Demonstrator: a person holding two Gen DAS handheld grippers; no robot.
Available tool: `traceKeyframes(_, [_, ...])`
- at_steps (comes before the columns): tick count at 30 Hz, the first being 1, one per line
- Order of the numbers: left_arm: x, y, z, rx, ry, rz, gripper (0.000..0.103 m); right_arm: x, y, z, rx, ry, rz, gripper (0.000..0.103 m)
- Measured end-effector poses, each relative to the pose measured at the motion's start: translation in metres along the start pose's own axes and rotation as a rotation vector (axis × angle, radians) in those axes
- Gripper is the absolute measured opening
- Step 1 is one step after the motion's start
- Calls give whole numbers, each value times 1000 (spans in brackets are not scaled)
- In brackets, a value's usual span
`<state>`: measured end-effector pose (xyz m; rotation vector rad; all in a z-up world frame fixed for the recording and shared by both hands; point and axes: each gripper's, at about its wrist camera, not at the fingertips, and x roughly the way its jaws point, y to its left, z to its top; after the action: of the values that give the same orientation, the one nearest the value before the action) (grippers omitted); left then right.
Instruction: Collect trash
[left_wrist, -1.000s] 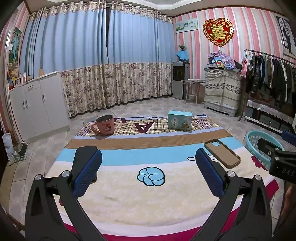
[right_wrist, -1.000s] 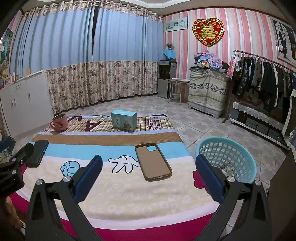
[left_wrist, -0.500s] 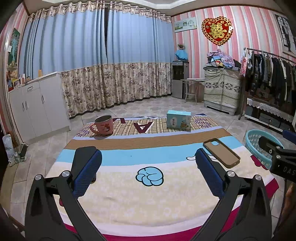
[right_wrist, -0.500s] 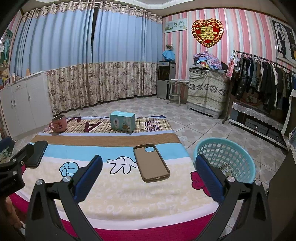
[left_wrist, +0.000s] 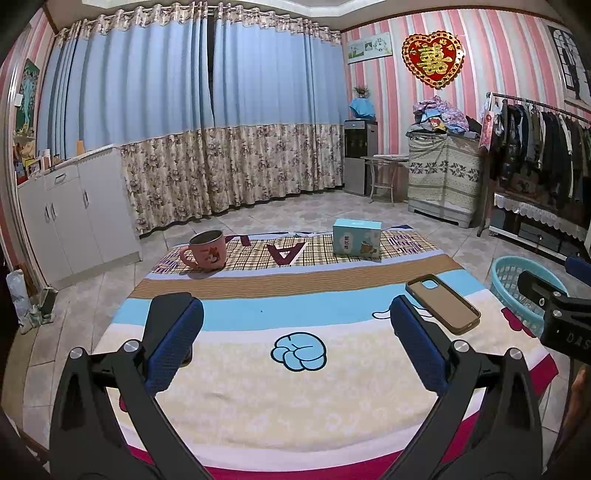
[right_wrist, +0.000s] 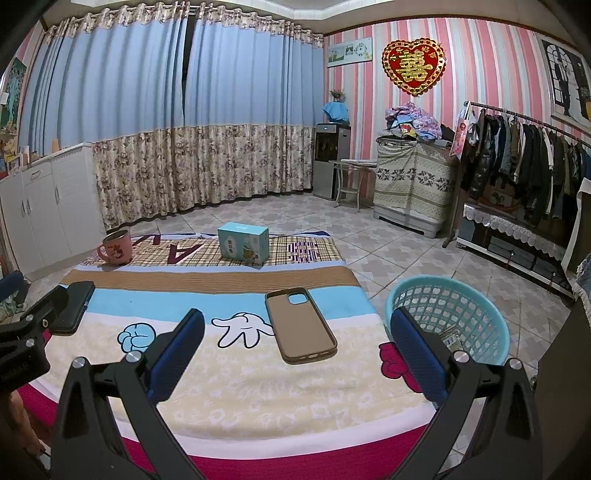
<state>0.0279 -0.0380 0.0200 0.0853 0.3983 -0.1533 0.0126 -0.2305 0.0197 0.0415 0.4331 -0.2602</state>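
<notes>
1. The left gripper (left_wrist: 295, 338) hovers low over the near end of the desk (left_wrist: 258, 406), its blue-padded fingers (left_wrist: 173, 341) spread wide with nothing between them.
2. The right gripper (right_wrist: 295, 341) hangs over the near right corner of the desk, its fingers (right_wrist: 419, 354) just as wide apart and empty; the right finger overlaps the basket in this view.
3. The desk wears a striped cartoon cloth (right_wrist: 240, 391); a blue fist print (left_wrist: 299, 350) lies between the left fingers, and a white glove print (right_wrist: 242, 328) sits just left of the case.
4. A brown phone case (right_wrist: 299, 325) lies flat, back up, on the right half of the desk, near the edge.
5. A dark phone (right_wrist: 74, 306) lies flat at the left edge, partly behind the left gripper's body as seen from the right wrist.
6. The basket (right_wrist: 480, 306), teal and latticed, stands on the tiled floor just beside the desk's right edge. A small piece of trash (right_wrist: 452, 338) lies inside on its bottom; I cannot tell what it is.
7. At the far end, on the plaid strip, a pink mug (left_wrist: 205, 251) stands upright on the left with its handle pointing left.
8. A teal box (left_wrist: 356, 238) stands to the right of the mug, well apart from it.
</notes>
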Motion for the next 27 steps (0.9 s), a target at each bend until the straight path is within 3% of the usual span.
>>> traceKeyframes(27, [0,3,1,6,-5,10,98,-1,12,0,-32,1,-1,98])
